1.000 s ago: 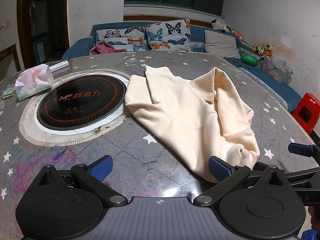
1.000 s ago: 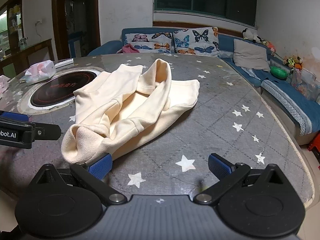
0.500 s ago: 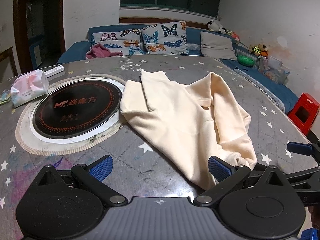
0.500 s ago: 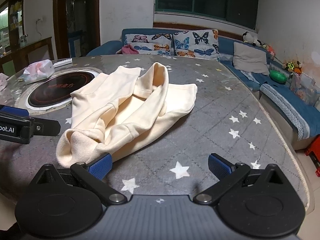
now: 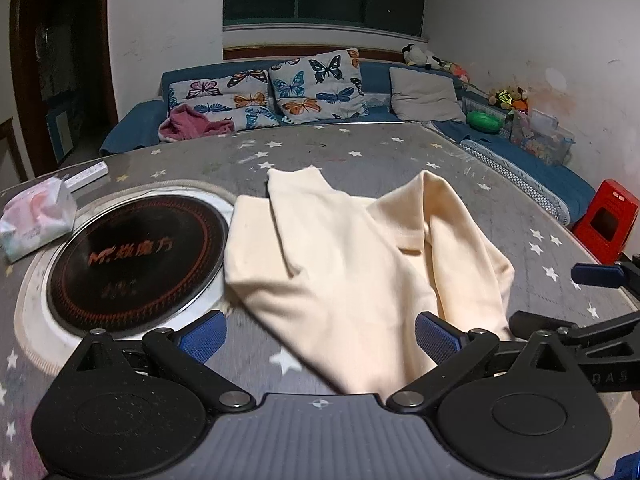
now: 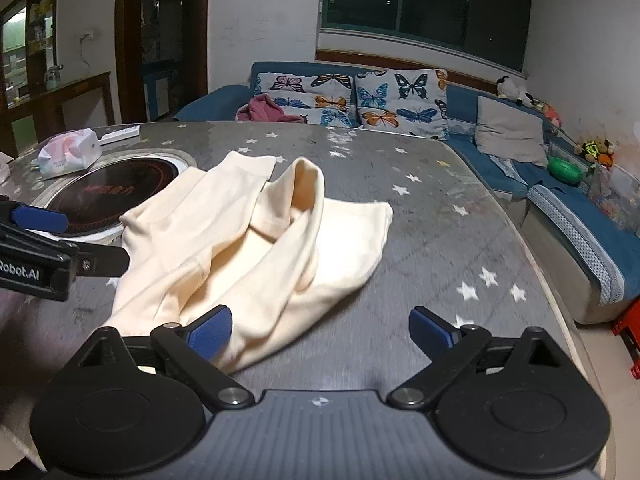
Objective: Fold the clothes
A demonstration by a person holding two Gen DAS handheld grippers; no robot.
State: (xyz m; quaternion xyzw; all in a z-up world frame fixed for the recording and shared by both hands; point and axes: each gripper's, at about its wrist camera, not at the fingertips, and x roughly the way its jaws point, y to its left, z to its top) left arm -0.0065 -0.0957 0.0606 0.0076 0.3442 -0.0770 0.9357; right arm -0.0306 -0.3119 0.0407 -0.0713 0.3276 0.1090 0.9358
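Observation:
A cream garment (image 5: 340, 264) lies crumpled on the grey star-patterned table (image 5: 400, 152), one fold standing up near its middle (image 6: 308, 176). My left gripper (image 5: 320, 336) is open low over the garment's near end. The cloth lies between its blue pads (image 5: 436, 336), closer to the right one, and neither pad presses on it. My right gripper (image 6: 322, 328) is wide and its jaws are closing, with the cloth's edge by its left pad (image 6: 212, 328) and bare table between the pads. Each gripper shows in the other's view: right gripper (image 5: 552, 298), left gripper (image 6: 88, 238).
A round black cooktop (image 5: 136, 256) is set into the table left of the garment. A tissue pack (image 5: 36, 216) and a white remote (image 5: 86, 174) lie beyond it. A blue sofa (image 6: 500, 176) runs behind and along the right. A red stool (image 5: 604, 224) stands past the table's right edge.
Both grippers have moved forward over the garment's near end, which now sits lower in both views and between the left pads. The right jaws stand slightly narrower.

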